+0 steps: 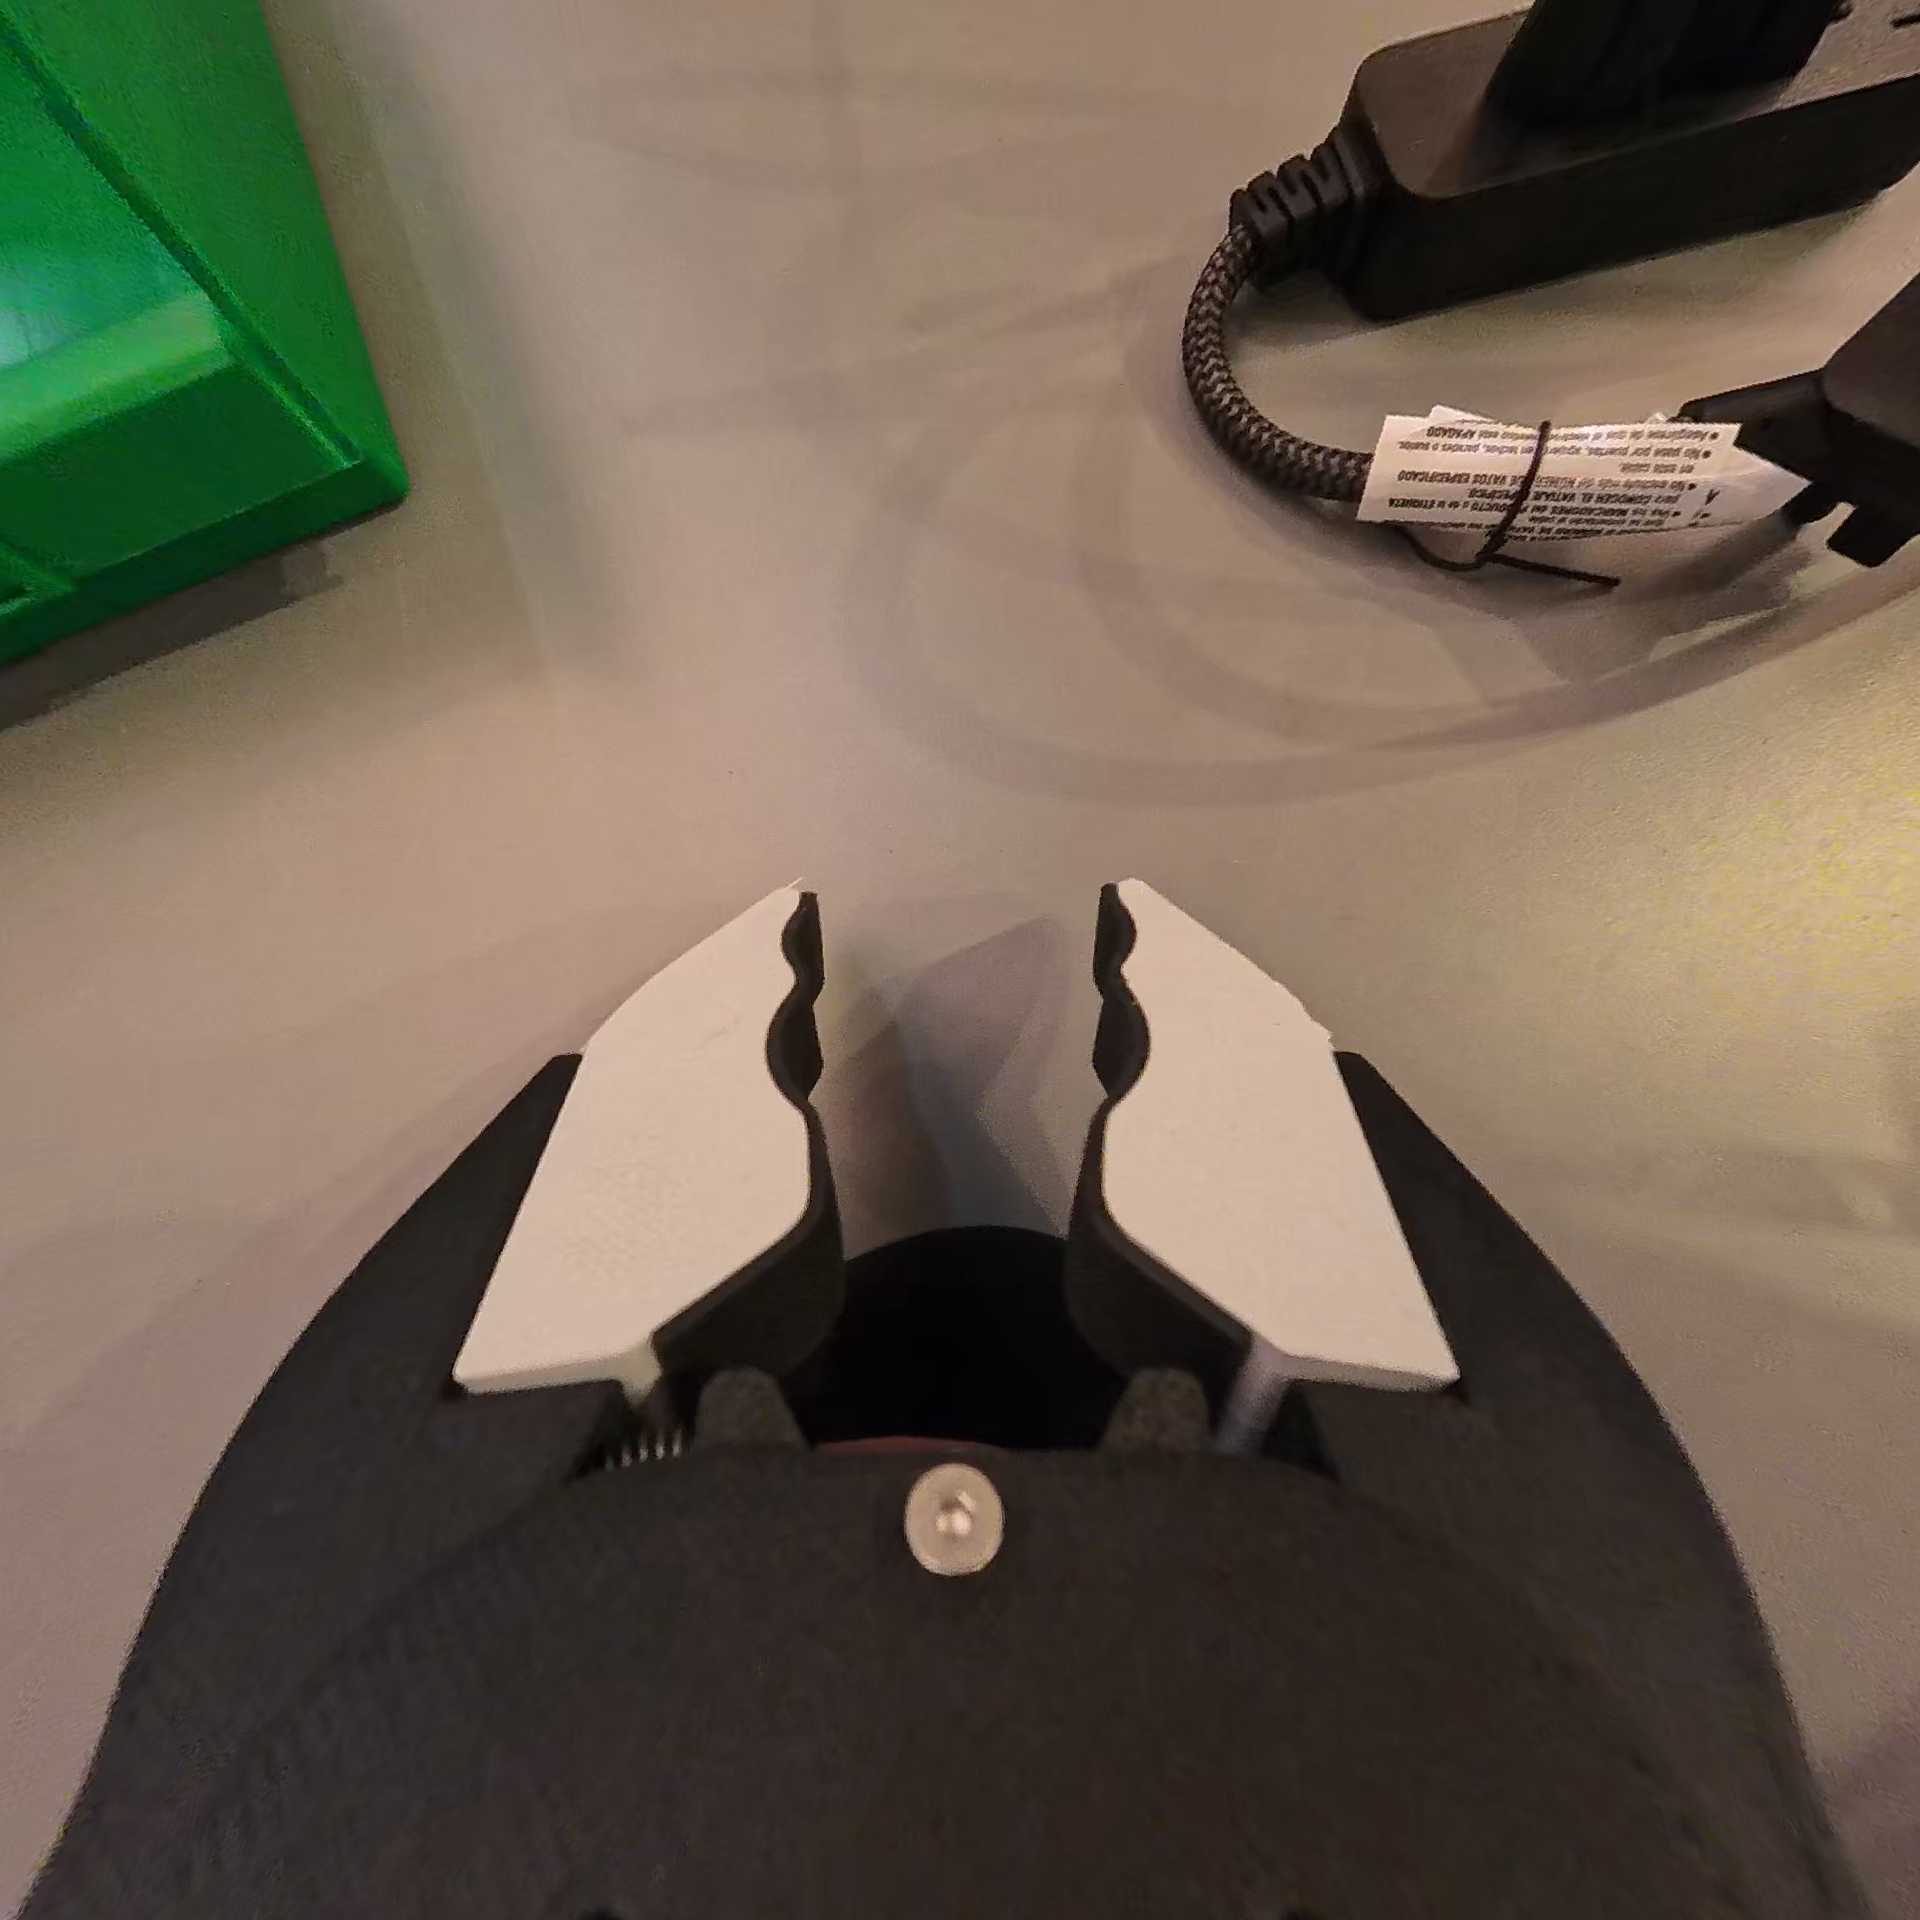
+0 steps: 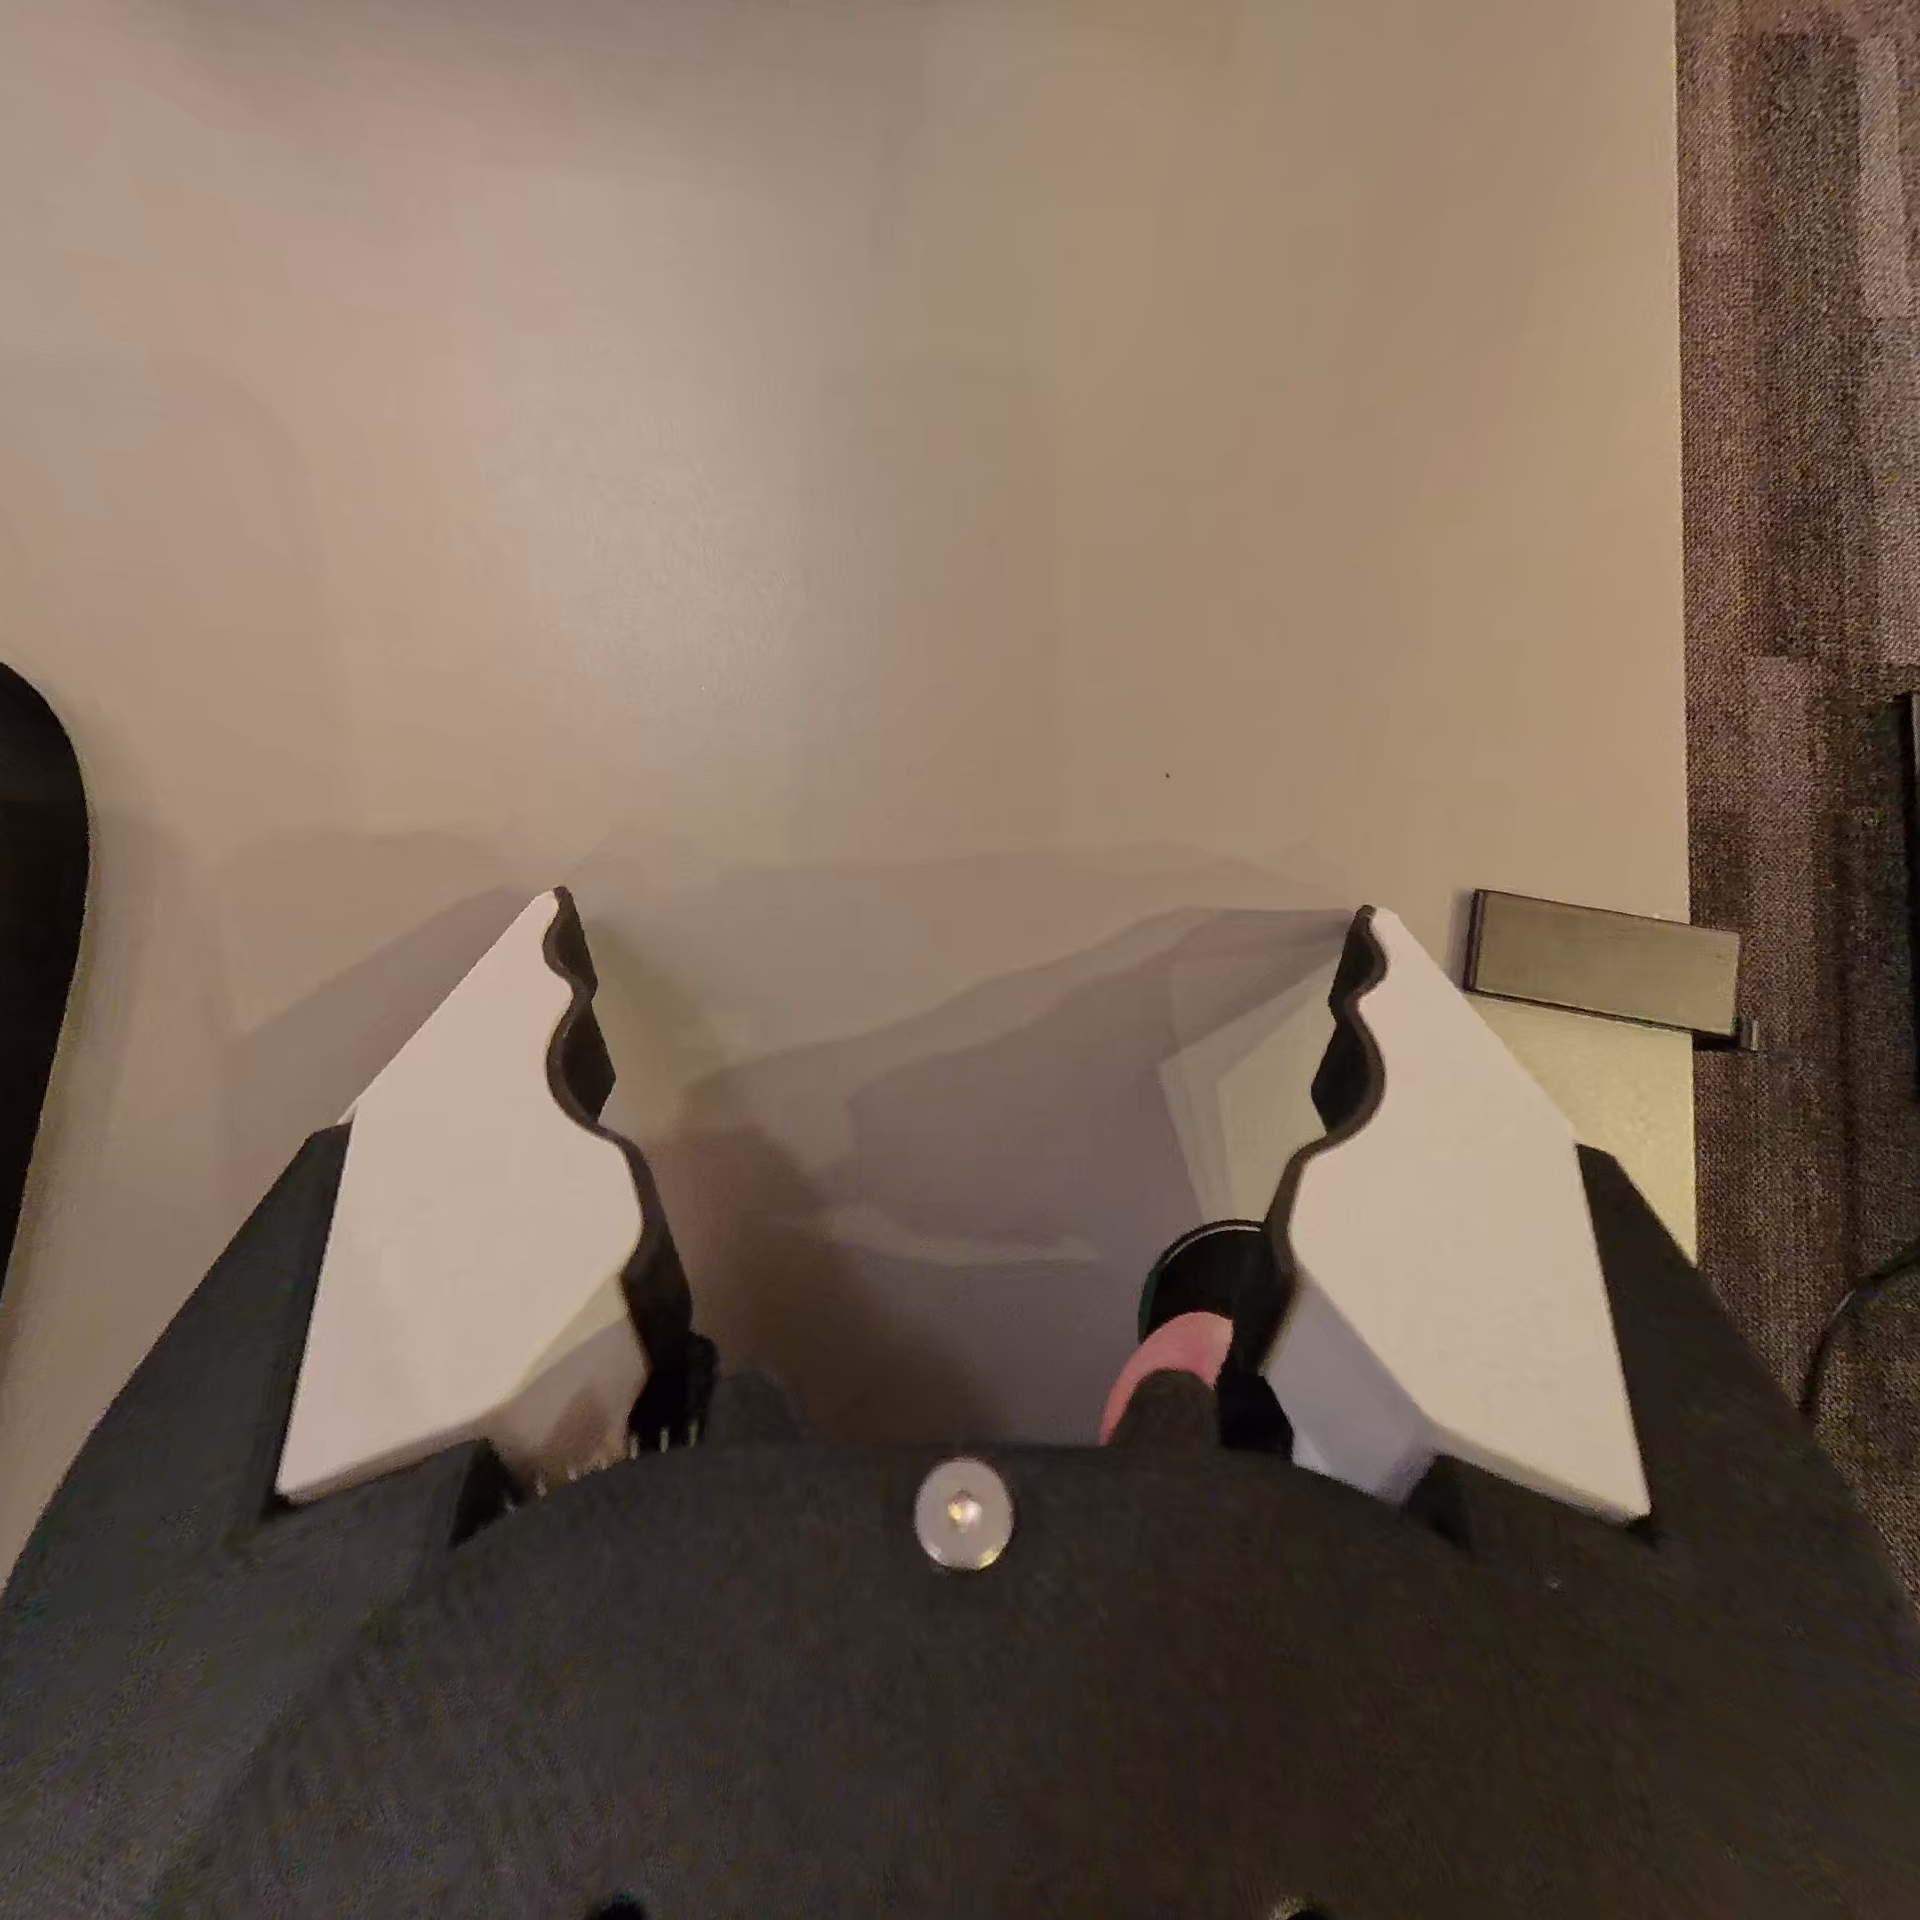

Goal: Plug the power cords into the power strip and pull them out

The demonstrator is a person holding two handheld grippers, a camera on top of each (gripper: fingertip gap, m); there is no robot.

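Note:
In the left wrist view, a black power strip (image 1: 1621, 177) lies at the top right of the pale table. Its braided cord (image 1: 1226, 364) curves down to a white label tag (image 1: 1538, 468) and a black plug (image 1: 1860, 457) at the right edge. A dark object (image 1: 1662, 52) stands on the strip, cut off by the frame. My left gripper (image 1: 958, 904) is open and empty, well short of the strip and to its left. My right gripper (image 2: 966, 914) is wide open and empty over bare table; no cord or strip shows in its view.
A green bin (image 1: 156, 343) sits at the upper left of the left wrist view. In the right wrist view the table's right edge meets grey carpet (image 2: 1808, 416), a dark metal clamp plate (image 2: 1600, 961) sits at that edge, and a dark rounded object (image 2: 36, 935) is at the left edge. The tips of one gripper are about 70 centimeters away from the tips of the other.

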